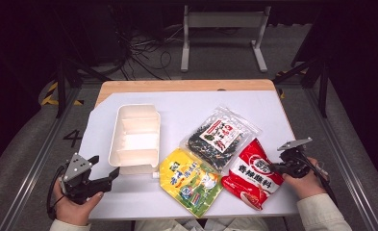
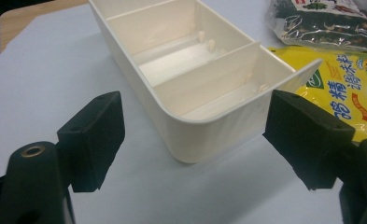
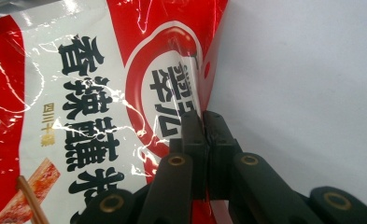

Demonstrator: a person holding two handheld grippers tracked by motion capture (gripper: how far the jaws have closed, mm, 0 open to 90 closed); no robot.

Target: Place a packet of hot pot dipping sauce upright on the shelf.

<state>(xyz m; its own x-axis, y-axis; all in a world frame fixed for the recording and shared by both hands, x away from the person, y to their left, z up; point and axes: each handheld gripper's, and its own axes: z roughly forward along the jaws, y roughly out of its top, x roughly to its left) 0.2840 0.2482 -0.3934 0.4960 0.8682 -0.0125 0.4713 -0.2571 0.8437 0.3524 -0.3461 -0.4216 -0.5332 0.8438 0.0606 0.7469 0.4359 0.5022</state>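
Three snack packets lie on the counter [image 1: 143,202] and none is in the divided tray [image 1: 134,111] yet — so the work, which looks like loading packets into that tray, is at its first step. The right claw [image 1: 276,168] is pressed together on the near edge of the red packet [image 1: 254,175]; in the right gripper view its two black jaws meet with the foil rim pinched between them. The red packet lies flat on the counter at the right end of the row, its left side overlapping the dark packet [image 1: 220,137], well apart from the tray. The yellow packet [image 1: 190,183] sits just right of the tray's near corner.

The left claw [image 1: 105,177] is spread wide and holds nothing; in the left gripper view its jaws stand either side of the tray's near end without touching it.

Left to do, by my judgement: lift the red packet, carry it across to a compartment, then deal with the other two.

Writing — the red packet carries large black Chinese characters, 香辣脆辣条 as far as I can read them, with a smaller white logo in a red oval that is too skewed to make out. The yellow one shows 精 among red characters and a green emblem. The dark one has a red and white label, unreadable.
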